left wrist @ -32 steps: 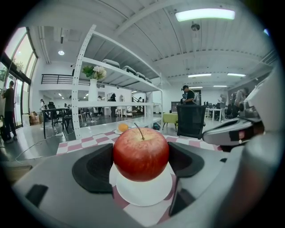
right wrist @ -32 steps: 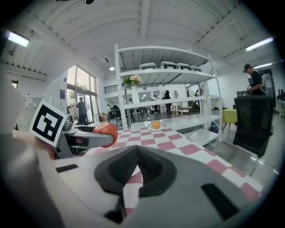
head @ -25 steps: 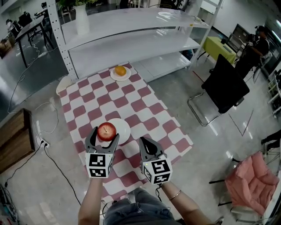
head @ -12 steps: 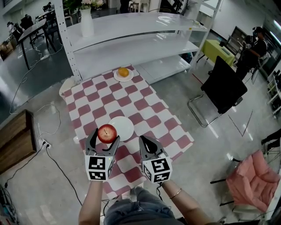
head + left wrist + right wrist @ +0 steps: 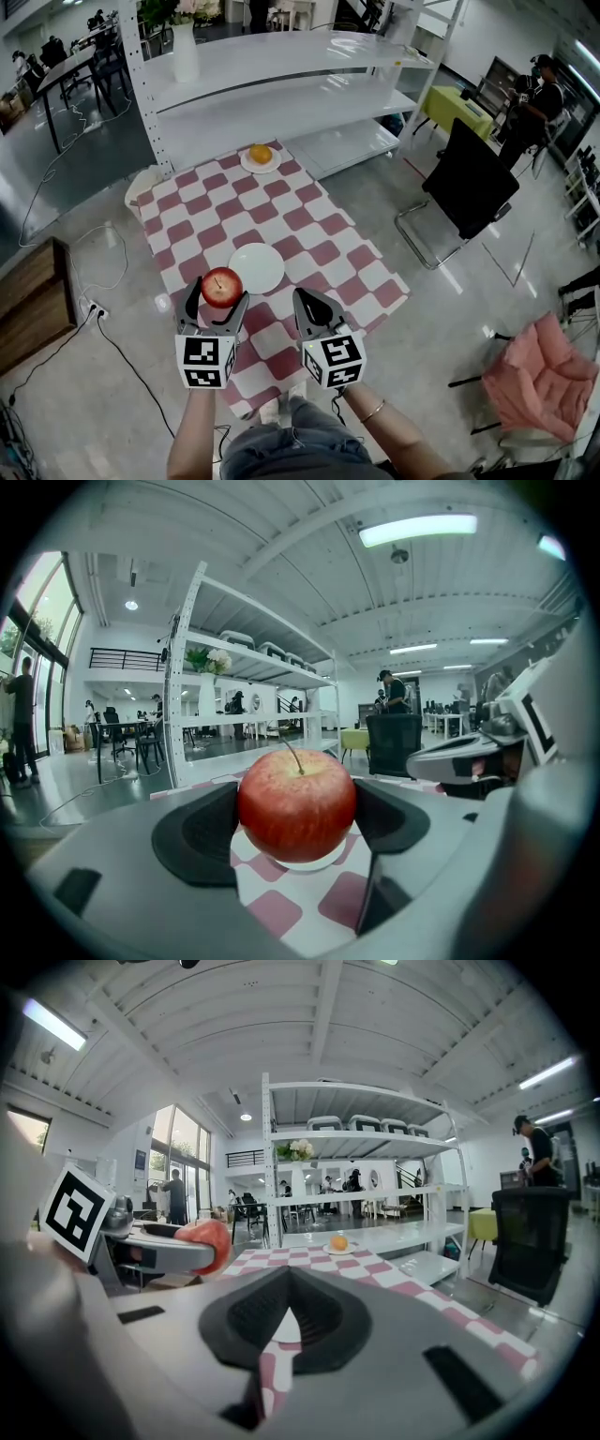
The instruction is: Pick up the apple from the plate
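Note:
A red apple [image 5: 222, 287] with a thin stem sits between the two dark jaw pads of my left gripper [image 5: 217, 296], which is shut on it. The left gripper view shows the apple [image 5: 296, 816] held above the checked cloth, clear of the white plate [image 5: 309, 862] below it. In the head view the bare white plate [image 5: 256, 268] lies just up and right of the apple. My right gripper [image 5: 311, 302] hovers beside it at the table's near edge, jaws shut on nothing. From the right gripper view the apple [image 5: 202, 1241] shows at the left.
The red-and-white checked table [image 5: 309, 225] carries a small plate with an orange [image 5: 260, 155] at its far end. A white metal shelf rack [image 5: 281, 84] stands behind it. A black chair [image 5: 469, 183] is to the right, a wooden cabinet [image 5: 28, 300] to the left.
The left gripper has drawn the apple off the plate's left edge, toward the person and the table's near-left side. The right gripper stays shut beside it.

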`<action>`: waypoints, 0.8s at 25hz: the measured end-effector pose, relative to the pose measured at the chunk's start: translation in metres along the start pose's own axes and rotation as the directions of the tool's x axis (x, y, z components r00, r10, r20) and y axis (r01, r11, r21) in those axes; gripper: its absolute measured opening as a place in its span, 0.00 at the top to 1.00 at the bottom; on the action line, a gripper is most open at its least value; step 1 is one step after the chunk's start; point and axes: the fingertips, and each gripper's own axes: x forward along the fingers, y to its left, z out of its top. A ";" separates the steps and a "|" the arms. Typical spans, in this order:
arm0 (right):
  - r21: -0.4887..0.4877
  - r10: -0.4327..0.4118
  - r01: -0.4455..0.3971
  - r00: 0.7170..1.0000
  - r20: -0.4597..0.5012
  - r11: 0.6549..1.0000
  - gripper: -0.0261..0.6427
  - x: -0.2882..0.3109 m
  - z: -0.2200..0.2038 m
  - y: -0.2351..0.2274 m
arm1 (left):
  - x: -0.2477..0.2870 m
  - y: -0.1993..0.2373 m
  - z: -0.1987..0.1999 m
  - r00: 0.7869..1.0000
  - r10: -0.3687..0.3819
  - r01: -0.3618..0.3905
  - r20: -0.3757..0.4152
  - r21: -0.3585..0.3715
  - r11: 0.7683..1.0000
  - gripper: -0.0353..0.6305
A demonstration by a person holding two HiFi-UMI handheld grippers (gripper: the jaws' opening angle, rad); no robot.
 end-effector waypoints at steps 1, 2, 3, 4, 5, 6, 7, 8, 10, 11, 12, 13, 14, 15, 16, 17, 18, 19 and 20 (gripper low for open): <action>0.000 -0.001 0.001 1.000 0.000 1.000 0.95 -0.002 0.000 0.001 | -0.003 -0.001 0.001 1.000 0.000 0.000 0.002 -0.001 1.000 0.38; 0.000 -0.002 0.002 1.000 -0.001 1.000 0.95 -0.005 0.001 0.002 | -0.006 -0.002 0.001 1.000 -0.001 0.001 0.004 -0.001 1.000 0.38; 0.000 -0.003 0.003 1.000 -0.001 1.000 0.95 -0.007 0.001 0.002 | -0.008 -0.002 0.002 1.000 -0.002 0.002 0.006 -0.001 1.000 0.38; 0.000 -0.003 0.003 1.000 0.000 1.000 0.95 -0.009 0.002 0.003 | -0.011 -0.003 0.003 1.000 -0.004 0.004 0.007 0.000 1.000 0.38; 0.001 -0.004 0.004 1.000 0.001 1.000 0.95 -0.012 0.003 0.003 | -0.013 -0.004 0.003 1.000 -0.005 0.005 0.008 0.001 1.000 0.38; 0.001 -0.004 0.004 1.000 0.003 1.000 0.95 -0.014 0.004 0.004 | -0.016 -0.005 0.004 1.000 -0.006 0.006 0.010 0.002 1.000 0.38; -0.001 -0.005 0.005 1.000 0.006 1.000 0.95 -0.017 0.004 0.006 | -0.018 -0.006 0.005 1.000 -0.007 0.007 0.012 0.003 1.000 0.38; -0.004 -0.006 0.006 1.000 0.008 1.000 0.95 -0.019 0.005 0.007 | -0.021 -0.007 0.005 1.000 -0.008 0.008 0.014 0.004 1.000 0.38; -0.011 -0.007 0.008 1.000 0.013 1.000 0.95 -0.023 0.007 0.009 | -0.025 -0.009 0.006 1.000 -0.010 0.010 0.019 0.005 1.000 0.38; -0.013 -0.008 0.008 1.000 0.015 1.000 0.95 -0.025 0.007 0.010 | -0.027 -0.010 0.007 1.000 -0.011 0.011 0.021 0.006 1.000 0.38; -0.015 -0.008 0.008 1.000 0.018 1.000 0.95 -0.026 0.008 0.011 | -0.028 -0.010 0.007 1.000 -0.013 0.012 0.022 0.007 1.000 0.38; -0.017 -0.008 0.008 1.000 0.019 1.000 0.95 -0.027 0.008 0.013 | -0.029 -0.011 0.008 1.000 -0.014 0.014 0.024 0.007 1.000 0.38; -0.019 -0.008 0.008 1.000 0.021 1.000 0.95 -0.028 0.008 0.014 | -0.030 -0.011 0.008 1.000 -0.015 0.015 0.026 0.008 1.000 0.38; -0.022 -0.007 0.008 1.000 0.022 1.000 0.95 -0.029 0.008 0.015 | -0.032 -0.012 0.009 0.999 -0.017 0.016 0.028 0.008 1.000 0.38; -0.025 -0.007 0.007 1.000 0.024 1.000 0.95 -0.030 0.009 0.016 | -0.033 -0.012 0.010 0.999 -0.018 0.018 0.031 0.008 1.000 0.38; -0.028 -0.007 0.007 1.000 0.027 1.000 0.95 -0.030 0.010 0.017 | -0.034 -0.013 0.010 0.999 -0.019 0.019 0.034 0.008 1.000 0.38; -0.030 -0.007 0.008 1.000 0.030 1.000 0.95 -0.031 0.010 0.018 | -0.036 -0.013 0.011 0.999 -0.020 0.020 0.037 0.009 1.000 0.38; -0.033 -0.007 0.008 0.999 0.033 0.999 0.95 -0.032 0.011 0.019 | -0.038 -0.013 0.012 0.999 -0.021 0.021 0.039 0.009 1.000 0.38; -0.035 -0.008 0.009 0.999 0.036 0.999 0.95 -0.033 0.011 0.020 | -0.039 -0.013 0.012 0.999 -0.022 0.021 0.041 0.008 1.000 0.38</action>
